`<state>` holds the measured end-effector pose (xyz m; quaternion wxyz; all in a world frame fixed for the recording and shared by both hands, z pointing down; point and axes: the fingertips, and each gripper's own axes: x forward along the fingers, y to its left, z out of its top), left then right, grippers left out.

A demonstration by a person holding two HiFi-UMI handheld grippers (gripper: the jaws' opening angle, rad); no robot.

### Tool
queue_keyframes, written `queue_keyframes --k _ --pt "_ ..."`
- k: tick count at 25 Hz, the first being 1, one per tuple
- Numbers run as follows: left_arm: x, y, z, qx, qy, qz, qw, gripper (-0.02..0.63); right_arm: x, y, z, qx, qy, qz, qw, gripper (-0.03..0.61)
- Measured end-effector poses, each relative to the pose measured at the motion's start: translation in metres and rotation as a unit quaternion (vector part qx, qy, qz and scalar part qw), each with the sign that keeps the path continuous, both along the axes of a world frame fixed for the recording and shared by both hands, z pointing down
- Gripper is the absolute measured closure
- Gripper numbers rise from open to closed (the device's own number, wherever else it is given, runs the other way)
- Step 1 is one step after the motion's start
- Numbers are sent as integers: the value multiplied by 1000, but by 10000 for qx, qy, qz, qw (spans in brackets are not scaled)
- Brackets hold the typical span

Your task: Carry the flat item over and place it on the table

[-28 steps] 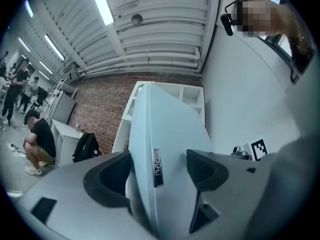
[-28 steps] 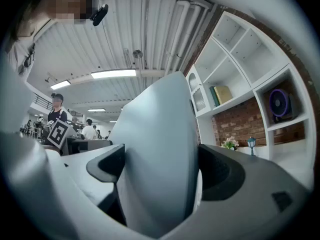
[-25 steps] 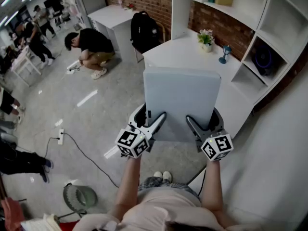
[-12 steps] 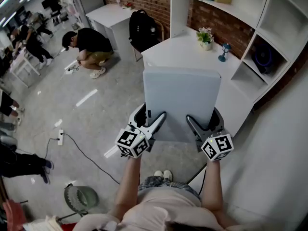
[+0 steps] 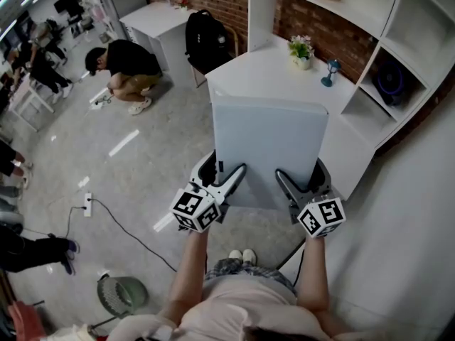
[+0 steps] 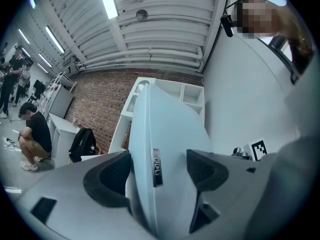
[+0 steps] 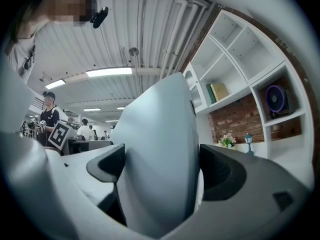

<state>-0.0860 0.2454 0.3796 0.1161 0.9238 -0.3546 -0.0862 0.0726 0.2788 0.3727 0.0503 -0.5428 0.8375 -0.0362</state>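
A flat pale grey slab, a closed laptop, is held level in front of the person in the head view. My left gripper is shut on its near left edge and my right gripper is shut on its near right edge. In the left gripper view the laptop runs edge-on between the jaws, with a small logo plate showing. The right gripper view shows the laptop filling the gap between the jaws. The white table stands just beyond the laptop's far edge.
On the table stand a small potted plant and a blue lamp figure. White shelving rises at the right against a brick wall. A black backpack leans by a second table. A person crouches on the floor at left; a cable and power strip lie there.
The view has shifted slightly forward: the table, crouching person and backpack sit a little lower-left in frame. Both grippers keep the same hold on the laptop.
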Motion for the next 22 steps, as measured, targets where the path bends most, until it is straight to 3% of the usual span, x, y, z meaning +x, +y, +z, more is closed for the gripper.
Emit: queue_keyframes --k 13,22 --pt "-1 -38 13 10 78 132 9999 268 -1 -33 12 -24 1 121 9999 106" --pt "-3 -95 22 -12 45 109 9999 268 -3 -92 22 -67 -68 94 9999 106"
